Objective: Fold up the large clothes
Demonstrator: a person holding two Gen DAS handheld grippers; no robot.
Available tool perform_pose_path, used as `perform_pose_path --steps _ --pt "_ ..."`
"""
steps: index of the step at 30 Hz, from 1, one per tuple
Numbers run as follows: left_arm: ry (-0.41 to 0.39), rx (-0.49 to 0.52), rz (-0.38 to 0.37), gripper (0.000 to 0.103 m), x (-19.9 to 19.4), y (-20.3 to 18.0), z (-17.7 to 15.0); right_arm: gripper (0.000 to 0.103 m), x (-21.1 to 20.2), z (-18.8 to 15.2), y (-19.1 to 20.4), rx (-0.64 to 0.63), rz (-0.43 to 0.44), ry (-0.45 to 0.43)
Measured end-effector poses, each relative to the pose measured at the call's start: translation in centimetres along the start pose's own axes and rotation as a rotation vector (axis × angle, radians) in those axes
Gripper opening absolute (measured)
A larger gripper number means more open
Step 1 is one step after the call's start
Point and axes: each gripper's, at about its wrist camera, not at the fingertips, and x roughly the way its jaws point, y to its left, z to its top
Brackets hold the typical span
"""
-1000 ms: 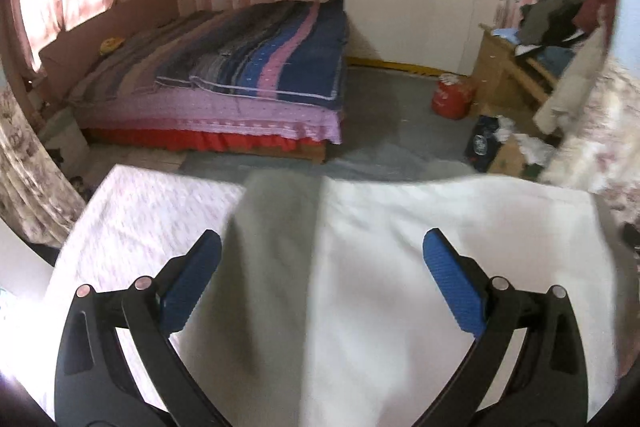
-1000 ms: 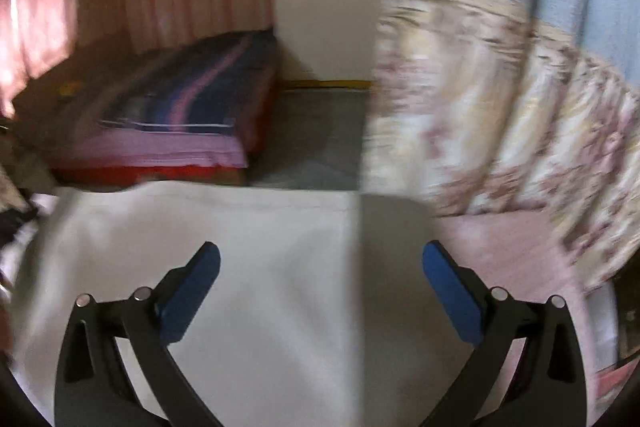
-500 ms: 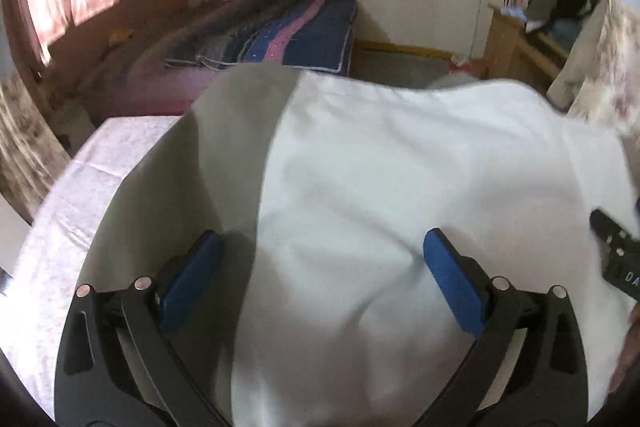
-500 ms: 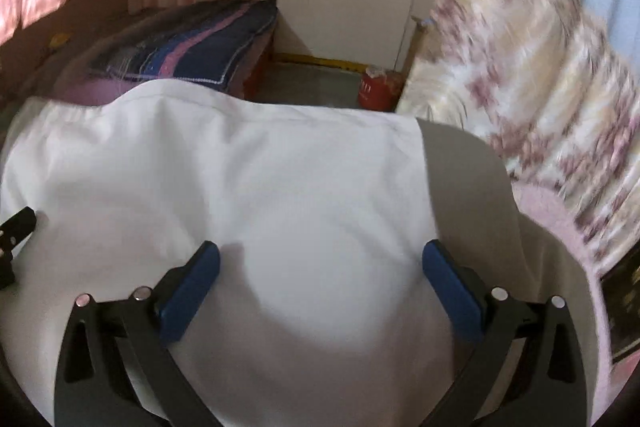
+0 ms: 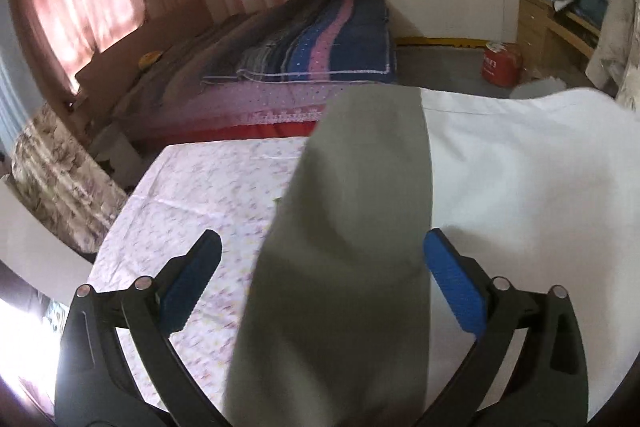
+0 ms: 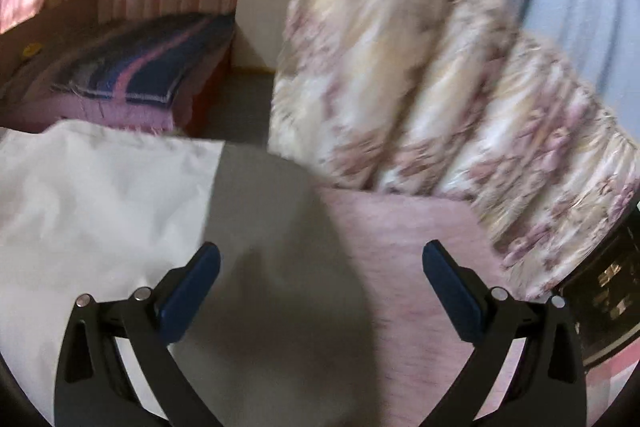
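Note:
A large garment with a white body (image 5: 520, 187) and grey side panels (image 5: 352, 227) lies spread on a pink floral sheet (image 5: 200, 195). My left gripper (image 5: 322, 279) is open, its blue pads apart over the garment's grey left panel. In the right wrist view the white body (image 6: 100, 195) and the grey right panel (image 6: 280, 247) show. My right gripper (image 6: 320, 283) is open over that grey panel, with nothing between its pads.
A bed with a striped blue and pink quilt (image 5: 320, 43) stands beyond the sheet. A red canister (image 5: 500, 63) sits on the floor by a wooden desk (image 5: 552, 23) piled with clothes. A floral curtain (image 6: 440, 107) hangs close on the right.
Both grippers have drawn apart sideways: the left one now sits over the grey left panel, the right one over the grey right panel. Both stay open.

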Motion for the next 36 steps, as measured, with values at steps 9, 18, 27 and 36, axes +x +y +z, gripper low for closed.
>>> perform_pose_path --steps 9,18,27,36 --pt "-0.009 -0.059 -0.27 0.1 -8.4 -1.0 -3.6 0.101 -2.1 -5.5 -6.9 0.06 0.155 0.089" --pt "0.052 -0.033 -0.339 0.1 -9.7 -7.8 -7.7 0.089 -1.5 -8.4 1.1 -0.022 0.292 0.185" --pt "0.031 0.0 -0.349 0.1 -9.8 -9.7 -8.0 0.053 -1.2 -8.7 1.2 0.058 0.358 0.213" --pt "0.036 0.05 -0.309 0.1 -8.3 -11.6 -7.7 0.01 -5.4 -5.7 0.0 0.102 0.429 0.145"
